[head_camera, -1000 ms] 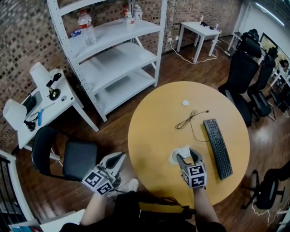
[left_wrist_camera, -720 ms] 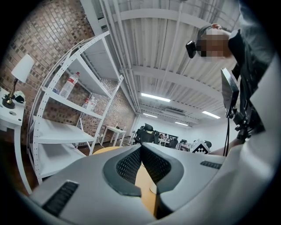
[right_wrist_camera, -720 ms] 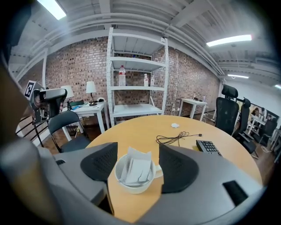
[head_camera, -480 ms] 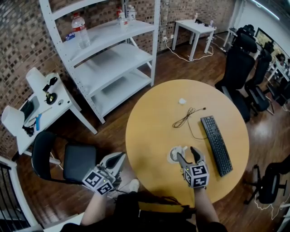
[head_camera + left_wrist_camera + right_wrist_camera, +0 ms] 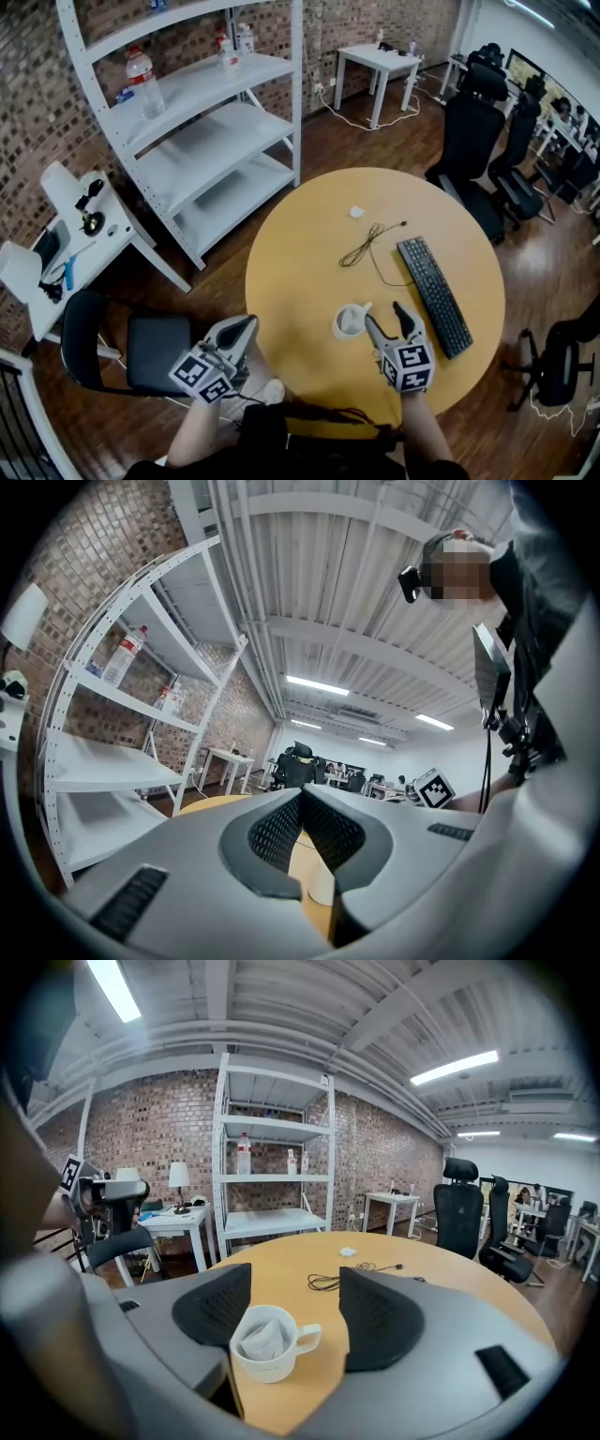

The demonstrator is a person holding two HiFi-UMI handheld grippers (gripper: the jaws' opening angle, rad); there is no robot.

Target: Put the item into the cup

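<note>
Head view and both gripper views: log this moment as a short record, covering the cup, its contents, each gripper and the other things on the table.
cup: white mug, upright on the round table
contents: white packet inside the mug
right gripper: open, holding nothing; mug sits just ahead of its jaws, untouched
left gripper: shut, nothing between the jaws, held off the table's near edge
also on table: black keyboard, black cable, small white object
task state: item appears to be in the cup
</note>
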